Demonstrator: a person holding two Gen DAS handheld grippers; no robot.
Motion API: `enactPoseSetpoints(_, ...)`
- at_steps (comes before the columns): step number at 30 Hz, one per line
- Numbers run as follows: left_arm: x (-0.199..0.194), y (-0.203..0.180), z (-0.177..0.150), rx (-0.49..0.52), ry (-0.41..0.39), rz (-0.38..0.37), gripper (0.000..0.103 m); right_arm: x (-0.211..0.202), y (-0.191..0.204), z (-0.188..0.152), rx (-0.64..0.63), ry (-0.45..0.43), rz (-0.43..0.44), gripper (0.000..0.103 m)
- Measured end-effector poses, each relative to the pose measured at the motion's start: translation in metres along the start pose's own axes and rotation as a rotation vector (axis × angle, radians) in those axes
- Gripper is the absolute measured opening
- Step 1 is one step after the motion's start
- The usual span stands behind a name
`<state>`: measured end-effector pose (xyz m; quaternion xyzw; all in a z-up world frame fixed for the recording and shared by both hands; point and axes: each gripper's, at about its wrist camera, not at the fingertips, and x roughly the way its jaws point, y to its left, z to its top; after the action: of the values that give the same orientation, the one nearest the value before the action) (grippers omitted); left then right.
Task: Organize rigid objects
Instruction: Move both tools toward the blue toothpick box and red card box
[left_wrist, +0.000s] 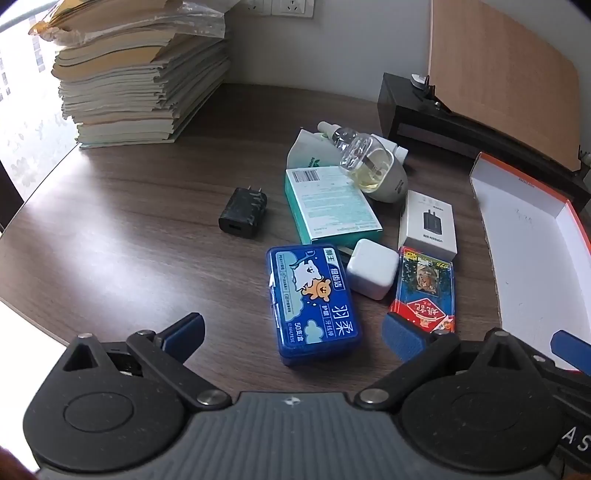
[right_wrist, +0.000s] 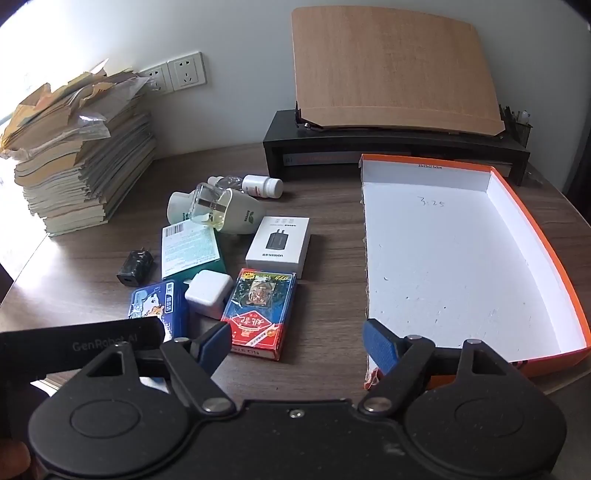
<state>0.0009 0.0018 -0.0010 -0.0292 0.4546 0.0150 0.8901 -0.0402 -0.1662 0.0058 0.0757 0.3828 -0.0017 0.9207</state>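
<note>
We hold the left claw (left_wrist: 293, 330) spread wide over the blue box (left_wrist: 313, 304); our right claw (right_wrist: 295, 341) gapes empty beside the orange tray (right_wrist: 546, 236).

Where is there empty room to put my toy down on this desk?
Inside the orange box, whose white floor is bare. Also the bare desk between the paper stack and the black charger. It is crowded from the blue case to the white charger box.
</note>
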Motion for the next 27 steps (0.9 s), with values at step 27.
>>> enactPoseSetpoints(27, 0.01, 0.007, -0.003, 0.039, 0.029, 0.025, 0.103, 0.009, 0.01, -0.007, 0.03, 0.046, -0.012, 0.092)
